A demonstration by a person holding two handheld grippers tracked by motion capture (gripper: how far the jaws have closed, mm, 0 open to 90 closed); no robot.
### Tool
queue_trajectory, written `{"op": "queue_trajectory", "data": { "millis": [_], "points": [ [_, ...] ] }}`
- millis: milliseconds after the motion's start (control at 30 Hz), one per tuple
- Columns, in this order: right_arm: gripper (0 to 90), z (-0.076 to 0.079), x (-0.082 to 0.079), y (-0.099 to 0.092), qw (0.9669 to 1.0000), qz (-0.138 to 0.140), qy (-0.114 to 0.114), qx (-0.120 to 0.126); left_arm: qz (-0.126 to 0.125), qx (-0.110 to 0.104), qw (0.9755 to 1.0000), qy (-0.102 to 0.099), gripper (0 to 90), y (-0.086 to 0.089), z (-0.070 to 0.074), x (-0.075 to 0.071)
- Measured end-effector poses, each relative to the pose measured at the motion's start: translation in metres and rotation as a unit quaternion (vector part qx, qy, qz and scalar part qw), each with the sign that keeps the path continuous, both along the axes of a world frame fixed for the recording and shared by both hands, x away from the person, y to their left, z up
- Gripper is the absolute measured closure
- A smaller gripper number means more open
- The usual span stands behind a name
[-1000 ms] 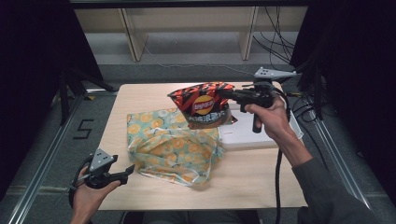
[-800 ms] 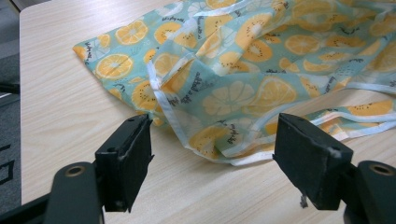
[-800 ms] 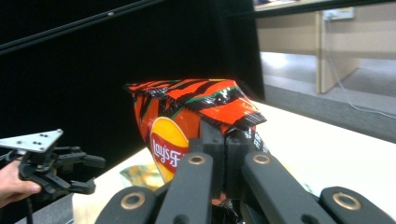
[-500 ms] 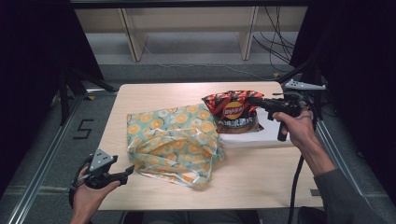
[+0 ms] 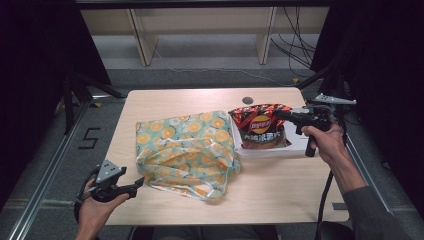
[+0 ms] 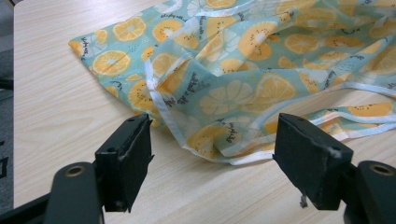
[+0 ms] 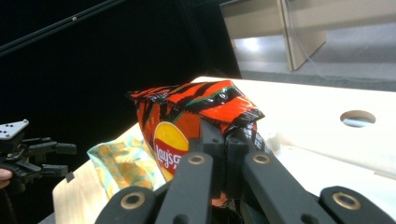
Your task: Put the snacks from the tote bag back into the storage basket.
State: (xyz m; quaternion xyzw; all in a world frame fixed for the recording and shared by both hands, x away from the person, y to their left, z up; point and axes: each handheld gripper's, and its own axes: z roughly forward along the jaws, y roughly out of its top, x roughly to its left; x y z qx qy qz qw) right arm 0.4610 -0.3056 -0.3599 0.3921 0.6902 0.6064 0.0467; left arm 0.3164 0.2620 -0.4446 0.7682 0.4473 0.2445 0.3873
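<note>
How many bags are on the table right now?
2. The Lay's chip bag is pinched by the right gripper over the white tray at the table's right. The orange-print tote bag lies crumpled mid-table. Anything under the tote would be hidden.

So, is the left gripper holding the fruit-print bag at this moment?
No: in the left gripper view the left gripper stands open, and the fruit-print bag lies on the table beyond its pads.

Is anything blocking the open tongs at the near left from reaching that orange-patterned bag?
Nothing visible does. The left tongs stand open just short of the fruit-print bag, with bare table between them.
</note>
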Motion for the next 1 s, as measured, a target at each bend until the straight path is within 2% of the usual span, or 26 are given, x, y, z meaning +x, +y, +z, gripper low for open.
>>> {"op": "queue_trajectory", "data": {
  "millis": [33,100,133,167,300,333,367,400,433,467,567,600,633,700,767,800,867,900,933,967,1000],
  "points": [
    [90.0,-0.003,0.002,-0.002,0.9999,0.001,-0.013,-0.008,0.004,0.002,1.0000,0.004,26.9,0.000,0.001,-0.001],
    [90.0,-0.006,0.001,-0.002,0.9999,-0.003,0.009,0.005,0.000,0.000,1.0000,0.002,26.9,0.000,0.000,0.000],
    [90.0,-0.008,0.004,-0.003,1.0000,0.000,-0.003,-0.003,-0.004,0.010,0.9999,0.000,26.9,0.001,0.001,0.001],
    [90.0,-0.008,0.003,-0.003,0.9999,-0.001,0.010,-0.003,-0.008,0.005,1.0000,-0.002,26.9,0.000,0.000,0.001],
    [90.0,-0.013,0.008,-0.004,0.9999,-0.004,0.008,-0.007,-0.007,0.000,1.0000,-0.003,26.9,0.000,-0.001,0.001],
    [90.0,-0.013,0.007,-0.004,0.9995,-0.007,0.030,0.003,-0.007,0.000,1.0000,-0.003,26.9,0.000,-0.001,0.001],
    [90.0,-0.016,0.010,-0.006,0.9999,-0.010,0.013,-0.004,-0.005,-0.001,1.0000,-0.001,26.9,0.000,-0.001,0.001],
    [90.0,-0.016,0.010,-0.007,0.9997,-0.010,0.024,0.003,-0.005,0.000,1.0000,-0.001,26.9,0.000,-0.001,0.001],
    [90.0,-0.017,0.010,-0.007,0.9992,-0.015,0.036,0.007,-0.001,-0.005,1.0000,0.002,26.9,-0.001,-0.001,0.000],
    [90.0,-0.018,0.012,-0.009,0.9996,-0.017,0.024,0.001,-0.005,-0.001,1.0000,0.001,26.9,0.000,-0.001,0.001],
    [89.9,-0.019,0.015,-0.011,0.9991,-0.028,0.031,0.004,0.005,-0.003,1.0000,-0.001,27.0,-0.002,0.000,-0.001],
    [89.7,-0.019,0.015,-0.011,0.9987,-0.031,0.041,0.002,0.005,0.001,1.0000,-0.002,27.1,-0.002,0.001,-0.001],
    [89.2,-0.020,0.018,-0.013,0.9989,-0.033,0.033,-0.007,0.001,0.000,1.0000,-0.004,27.1,-0.002,0.000,0.000],
    [88.0,-0.022,0.019,-0.012,0.9980,-0.044,0.044,-0.010,0.002,0.001,1.0000,-0.004,27.1,-0.002,0.001,0.000],
    [86.3,-0.025,0.023,-0.015,0.9983,-0.049,0.031,-0.011,0.005,0.001,1.0000,-0.003,27.0,-0.002,0.001,-0.001],
    [85.7,-0.024,0.023,-0.014,0.9973,-0.056,0.047,-0.007,0.005,0.001,1.0000,-0.003,27.1,-0.002,0.001,-0.001],
    [84.6,-0.025,0.025,-0.015,0.9970,-0.059,0.050,-0.008,0.002,-0.001,1.0000,-0.004,27.1,-0.002,0.001,0.000],
    [83.6,-0.026,0.029,-0.018,0.9964,-0.068,0.043,-0.026,0.004,-0.003,1.0000,-0.001,27.0,-0.002,0.000,-0.001],
    [83.2,-0.027,0.031,-0.018,0.9966,-0.067,0.046,-0.017,0.004,-0.003,1.0000,-0.001,27.1,-0.003,0.000,-0.001],
    [82.6,-0.028,0.032,-0.020,0.9959,-0.075,0.043,-0.027,0.005,-0.002,1.0000,0.000,27.0,-0.003,0.000,-0.001],
    [82.2,-0.028,0.033,-0.020,0.9953,-0.080,0.048,-0.025,0.003,-0.002,1.0000,0.000,27.0,-0.003,0.000,-0.001]
  ]
}}
